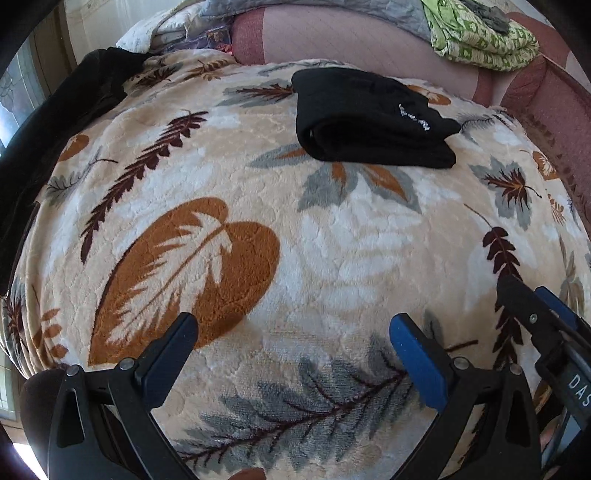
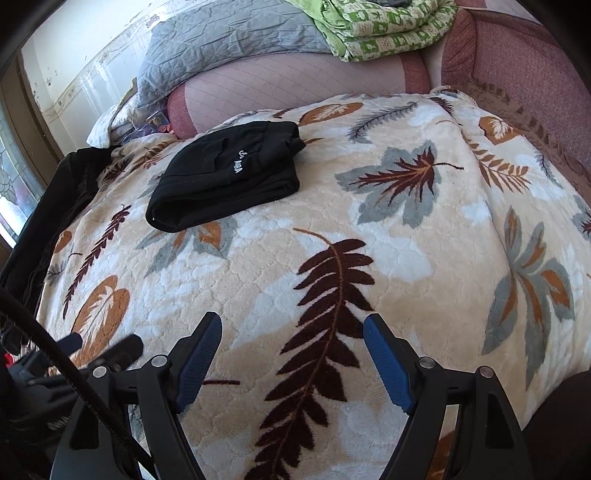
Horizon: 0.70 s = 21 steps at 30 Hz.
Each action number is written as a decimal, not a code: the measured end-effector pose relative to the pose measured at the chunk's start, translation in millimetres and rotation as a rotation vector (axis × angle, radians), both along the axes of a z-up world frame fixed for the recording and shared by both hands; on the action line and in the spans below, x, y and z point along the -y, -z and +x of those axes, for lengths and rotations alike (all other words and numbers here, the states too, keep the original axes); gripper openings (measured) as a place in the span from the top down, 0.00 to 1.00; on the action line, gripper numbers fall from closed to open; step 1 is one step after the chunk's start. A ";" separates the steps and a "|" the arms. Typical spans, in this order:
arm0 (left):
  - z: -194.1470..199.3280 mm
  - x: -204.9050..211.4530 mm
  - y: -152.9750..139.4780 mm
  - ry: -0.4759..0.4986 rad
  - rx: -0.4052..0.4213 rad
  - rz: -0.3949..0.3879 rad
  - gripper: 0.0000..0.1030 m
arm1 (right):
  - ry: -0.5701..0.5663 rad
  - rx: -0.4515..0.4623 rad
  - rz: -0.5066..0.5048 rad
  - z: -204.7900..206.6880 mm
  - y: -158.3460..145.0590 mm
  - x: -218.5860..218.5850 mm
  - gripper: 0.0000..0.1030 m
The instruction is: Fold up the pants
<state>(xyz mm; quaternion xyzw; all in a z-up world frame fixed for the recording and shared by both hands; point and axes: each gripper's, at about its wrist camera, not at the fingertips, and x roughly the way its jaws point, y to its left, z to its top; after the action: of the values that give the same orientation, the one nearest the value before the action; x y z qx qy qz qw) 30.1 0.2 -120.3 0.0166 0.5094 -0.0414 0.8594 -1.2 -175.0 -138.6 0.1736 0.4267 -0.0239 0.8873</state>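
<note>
The black pants [image 1: 373, 118] lie folded into a compact bundle with a small white logo, on the far part of a leaf-patterned blanket [image 1: 332, 236]. They also show in the right wrist view [image 2: 229, 184], at the upper left. My left gripper [image 1: 293, 332] is open and empty, well short of the pants. My right gripper [image 2: 293, 332] is open and empty, also well back from them. The right gripper shows at the right edge of the left wrist view [image 1: 532, 310].
A dark garment [image 1: 55, 140] hangs over the blanket's left edge. A pink sofa back [image 2: 295, 88] runs behind, with a grey quilt [image 2: 221, 40] and a green patterned cloth [image 2: 388, 29] on it. A window is at far left.
</note>
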 end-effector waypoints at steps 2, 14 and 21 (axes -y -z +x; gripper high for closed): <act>2.2 -1.9 5.6 -0.010 -0.018 -0.004 0.00 | 0.001 -0.005 0.005 1.1 2.6 1.1 0.19; 5.8 -1.7 0.5 -0.029 -0.009 -0.026 0.00 | 0.002 -0.011 0.016 4.8 13.5 7.5 0.19; 3.3 0.9 -7.7 -0.011 0.009 -0.056 0.00 | -0.005 -0.009 0.008 5.0 13.9 6.4 0.19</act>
<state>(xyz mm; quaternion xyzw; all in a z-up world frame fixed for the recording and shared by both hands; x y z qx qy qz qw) 33.4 -0.7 -112.6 -0.0102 0.5044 -0.0509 0.8619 3.8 -181.4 -152.5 0.1760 0.4314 -0.0209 0.8846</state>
